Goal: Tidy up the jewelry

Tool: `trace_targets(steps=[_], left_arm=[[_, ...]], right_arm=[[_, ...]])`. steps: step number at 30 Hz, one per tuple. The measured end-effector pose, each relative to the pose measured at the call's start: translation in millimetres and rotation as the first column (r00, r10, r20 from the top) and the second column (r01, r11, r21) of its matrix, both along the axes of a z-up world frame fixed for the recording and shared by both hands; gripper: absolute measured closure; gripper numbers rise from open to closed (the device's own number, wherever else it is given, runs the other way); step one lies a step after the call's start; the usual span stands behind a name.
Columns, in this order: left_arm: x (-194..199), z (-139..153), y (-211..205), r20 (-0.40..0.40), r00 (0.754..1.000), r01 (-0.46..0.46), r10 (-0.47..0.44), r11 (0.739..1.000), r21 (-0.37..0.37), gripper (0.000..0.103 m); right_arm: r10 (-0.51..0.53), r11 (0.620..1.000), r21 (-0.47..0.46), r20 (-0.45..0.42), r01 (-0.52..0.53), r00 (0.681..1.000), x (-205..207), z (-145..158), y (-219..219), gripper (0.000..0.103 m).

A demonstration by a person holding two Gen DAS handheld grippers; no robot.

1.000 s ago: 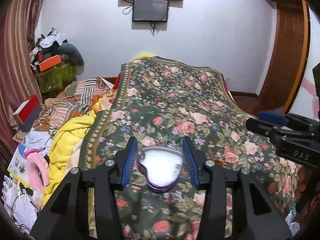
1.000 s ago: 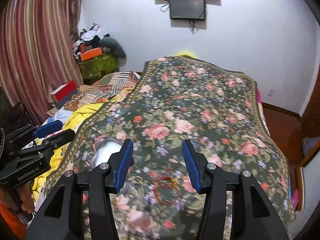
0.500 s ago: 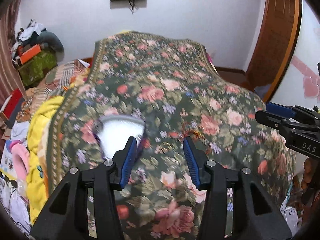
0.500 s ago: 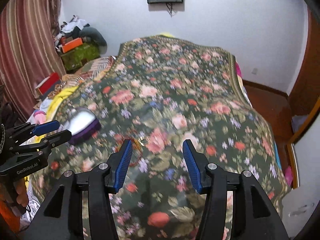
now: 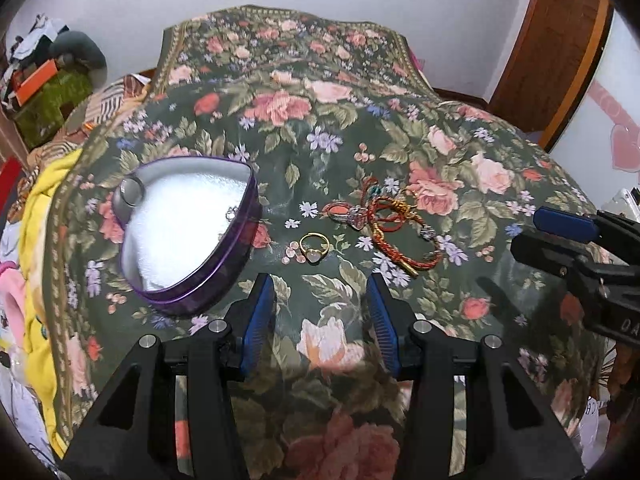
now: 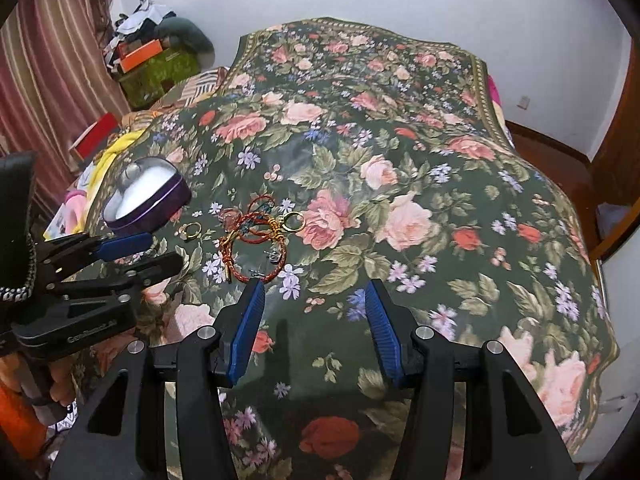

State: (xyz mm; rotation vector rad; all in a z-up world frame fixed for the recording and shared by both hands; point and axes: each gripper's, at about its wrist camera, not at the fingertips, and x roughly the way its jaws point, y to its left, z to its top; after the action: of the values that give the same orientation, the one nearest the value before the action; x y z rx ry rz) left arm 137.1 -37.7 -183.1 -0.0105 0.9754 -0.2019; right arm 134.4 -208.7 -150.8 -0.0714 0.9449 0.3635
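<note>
Two claws, and I have both spread wide, holding and touching nothing. My left claw [image 5: 320, 320] hangs over the floral bedspread [image 5: 460, 152]; the gold ring [image 5: 315, 245] lies just past it at 12 o'clock, and the heart-shaped purple tin [image 5: 188, 236] is at 10 o'clock. The red cord bracelets [image 5: 394, 232] lie tangled at 1 o'clock. My right claw [image 6: 314, 328] has those bracelets at 11 o'clock.
</note>
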Motion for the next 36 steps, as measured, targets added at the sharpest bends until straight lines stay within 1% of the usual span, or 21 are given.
trace_targets(steps=[3,4,10,11,13,16,17,20,22,24,26,30,36], left_arm=[[9,-6,1,-0.012,1.0,0.0,0.0,1.0,-0.011,0.056],[11,-7,1,-0.011,1.0,0.0,0.0,1.0,-0.01,0.058],[24,-12,-1,0.007,1.0,-0.001,0.0,1.0,0.012,0.062],[25,-12,-1,0.009,1.0,-0.001,0.001,1.0,0.012,0.065],[27,-13,-2,0.015,1.0,0.0,0.0,1.0,0.015,0.067],[27,-13,-3,0.02,0.999,0.027,-0.027,1.0,-0.003,0.068],[27,-13,-3,0.02,0.999,0.031,-0.031,0.999,-0.004,0.071],[27,-14,-3,0.02,0.999,0.042,-0.042,0.999,-0.014,0.078],[28,-15,-2,0.02,0.999,0.039,-0.038,0.999,-0.023,0.082],[29,-15,0,0.02,0.999,0.032,-0.031,0.999,-0.034,0.085],[29,-15,3,0.019,0.999,0.028,-0.027,0.998,-0.052,0.086],[28,-14,2,0.025,0.999,0.03,-0.029,0.998,-0.052,0.086],[22,-12,3,0.034,0.999,0.03,-0.028,0.998,-0.056,0.086]], right_arm=[[0.013,1.0,-0.007,-0.005,-0.013,1.0,5,-4,4,0.055],[0.019,1.0,-0.008,-0.007,-0.019,1.0,7,-5,6,0.055],[0.027,1.0,-0.011,-0.028,-0.027,0.999,20,-15,15,0.055],[0.026,1.0,-0.006,-0.031,-0.026,0.999,21,-16,17,0.055],[0.02,1.0,0.006,-0.04,-0.02,0.999,25,-19,20,0.055],[0.022,1.0,0.009,-0.041,-0.022,0.999,28,-20,26,0.055],[0.03,1.0,0.007,-0.043,-0.03,0.999,29,-21,29,0.055],[0.04,0.999,-0.004,-0.043,-0.04,0.998,31,-22,36,0.055],[0.052,0.998,-0.016,-0.049,-0.053,0.997,33,-24,41,0.063],[0.063,0.997,-0.029,-0.07,-0.065,0.996,35,-30,45,0.072],[0.064,0.997,-0.035,-0.085,-0.067,0.994,36,-34,46,0.078],[0.042,0.999,-0.03,-0.087,-0.045,0.995,38,-36,42,0.088],[0.026,0.999,-0.036,-0.072,-0.028,0.997,34,-32,40,0.089]])
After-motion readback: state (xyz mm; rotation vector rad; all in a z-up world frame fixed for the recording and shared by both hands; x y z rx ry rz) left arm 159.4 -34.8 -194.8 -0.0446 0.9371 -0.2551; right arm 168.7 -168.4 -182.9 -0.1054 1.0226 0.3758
